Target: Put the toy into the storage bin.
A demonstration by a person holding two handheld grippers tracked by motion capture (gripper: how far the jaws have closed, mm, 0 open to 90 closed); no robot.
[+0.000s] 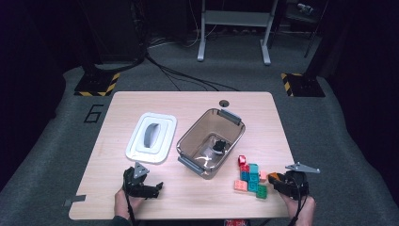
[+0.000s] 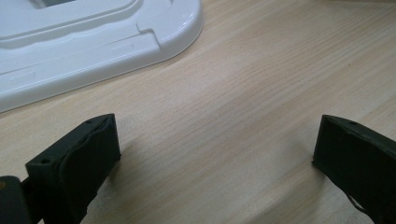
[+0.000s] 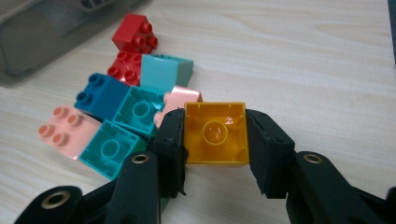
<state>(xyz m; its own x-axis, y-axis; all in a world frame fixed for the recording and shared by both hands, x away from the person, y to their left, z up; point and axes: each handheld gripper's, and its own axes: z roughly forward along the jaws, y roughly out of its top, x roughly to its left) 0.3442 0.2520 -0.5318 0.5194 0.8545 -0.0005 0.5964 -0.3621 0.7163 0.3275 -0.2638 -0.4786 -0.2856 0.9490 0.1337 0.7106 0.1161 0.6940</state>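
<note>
**Orange brick clamped at the table's near right corner**

The clear bin (image 1: 210,141) sits mid-table with its long axis running from near left to far right; inside it lies one small dark object (image 1: 219,146), too small to tell what it is. The white lid (image 1: 151,137) lies flat just beside the bin on its left.

Your right gripper (image 3: 215,135) is clamped on the orange brick (image 3: 215,134), hollow underside facing the camera, jaws pressing its two side walls. It sits just beside the pile of bricks (image 1: 251,178), close to the table's (image 1: 188,101) near edge and right edge. Bare wood lies between the pile and the bin's near end.

Your left gripper (image 2: 215,144) rests near the front edge with its jaws wide apart on bare tabletop, the lid near in front.
</note>
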